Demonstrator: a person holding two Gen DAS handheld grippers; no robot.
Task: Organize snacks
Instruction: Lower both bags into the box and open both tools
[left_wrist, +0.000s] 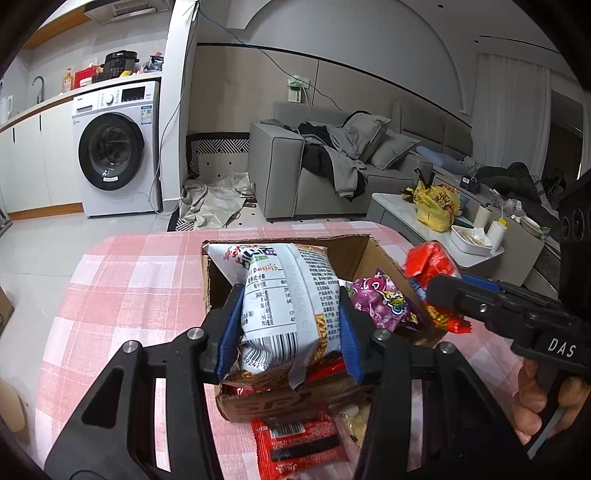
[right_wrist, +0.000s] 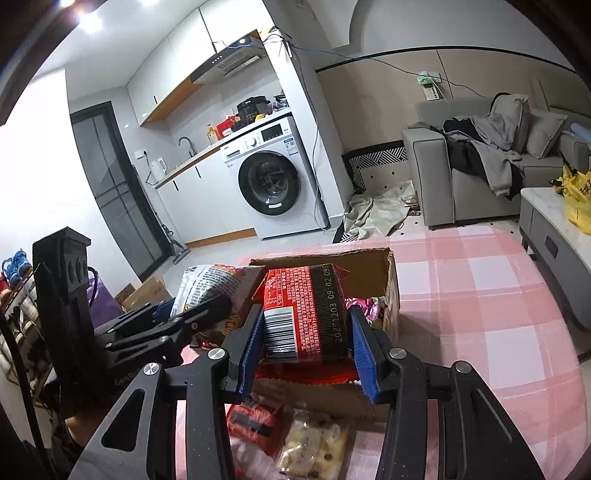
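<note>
An open cardboard box (left_wrist: 373, 254) sits on the pink checked tablecloth (left_wrist: 140, 280); it also shows in the right wrist view (right_wrist: 369, 269). My left gripper (left_wrist: 290, 332) is shut on a white noodle packet (left_wrist: 291, 291) and holds it over the box's left half. My right gripper (right_wrist: 308, 343) is shut on a red snack packet (right_wrist: 306, 314) over the box's near edge; the same packet shows in the left wrist view (left_wrist: 432, 266). A purple snack bag (left_wrist: 380, 302) lies inside the box.
A red packet (left_wrist: 299, 443) and a pale snack bag (right_wrist: 314, 446) lie on the cloth in front of the box. A coffee table (left_wrist: 406, 210) with a yellow bag (left_wrist: 436, 206) stands at the right; a sofa (left_wrist: 288, 166) and a washing machine (left_wrist: 114, 155) stand behind.
</note>
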